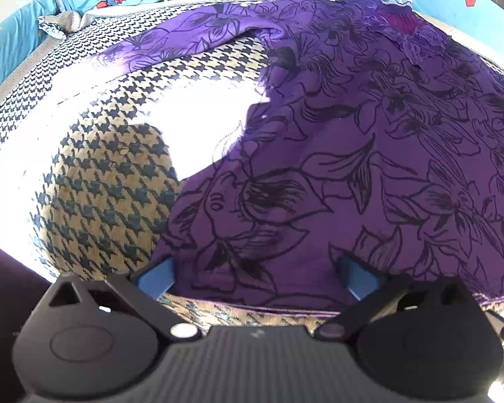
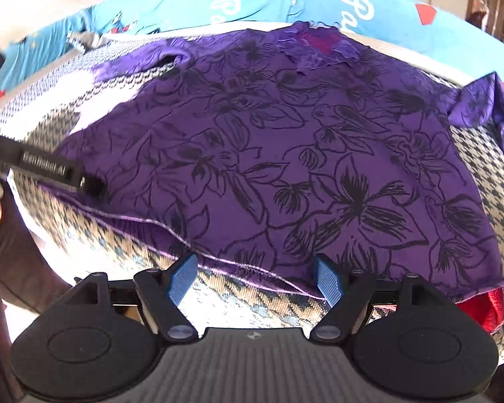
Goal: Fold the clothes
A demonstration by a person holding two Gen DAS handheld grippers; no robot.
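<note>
Purple shirt (image 2: 285,154) lies flat on the checked cloth (image 2: 238,294).
Right gripper (image 2: 257,277) is spread wide over its near hem; left gripper (image 1: 257,277) is spread too, its tips hidden.

A home: a houndstooth cover (image 2: 487,174) spread beside blue cartoon-print bedding (image 2: 252,3).

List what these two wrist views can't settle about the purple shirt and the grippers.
- Left wrist view: left gripper fingertips sit behind the purple shirt hem; grip unclear.
- Left wrist view: glare washes out the checked cover beside the shirt.
- Right wrist view: the shirt's right sleeve runs off the frame edge.
- Right wrist view: red fabric under the hem, mostly covered; item unclear.
- Right gripper open.
</note>
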